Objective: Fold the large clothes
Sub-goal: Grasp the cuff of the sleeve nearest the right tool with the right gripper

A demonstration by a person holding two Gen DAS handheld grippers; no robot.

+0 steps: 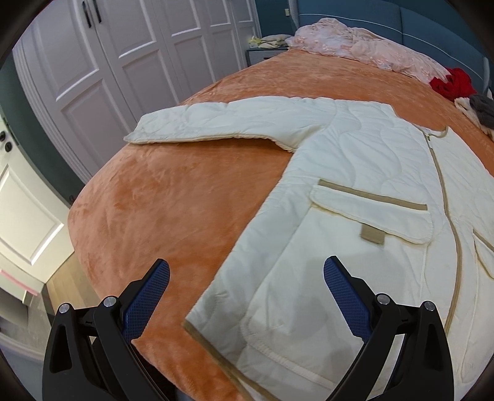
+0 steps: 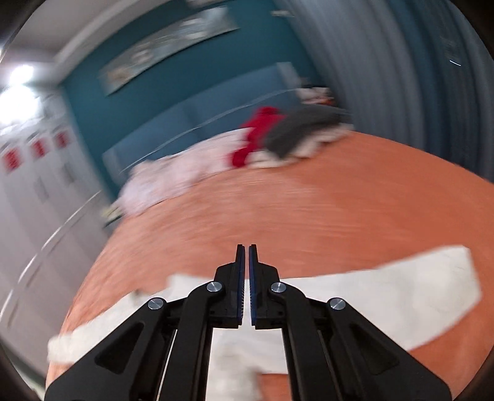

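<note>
A: What fills the view?
B: A bed [image 1: 160, 191] under an orange fleece blanket, with white wardrobe doors [image 1: 129, 52] beside it and a blue headboard [image 1: 410, 27] at the far end

A: And the garment to fold?
B: A cream quilted coat [image 1: 355, 191] lies flat on the blanket, front up, one sleeve [image 1: 216, 126] stretched out toward the wardrobe side. It has tan trim and a flap pocket [image 1: 373, 209]

A: Anything else on the bed?
B: A pink crumpled cover [image 1: 364, 49] by the headboard, then a red garment [image 1: 454, 83] and a grey one [image 1: 484, 108]

A: The tools?
B: The left gripper [image 1: 247, 271] hangs above the coat's lower corner, jaws wide apart, holding nothing. The right gripper [image 2: 246, 250] is up over the coat, its view blurred, jaws pressed together with nothing between them
</note>
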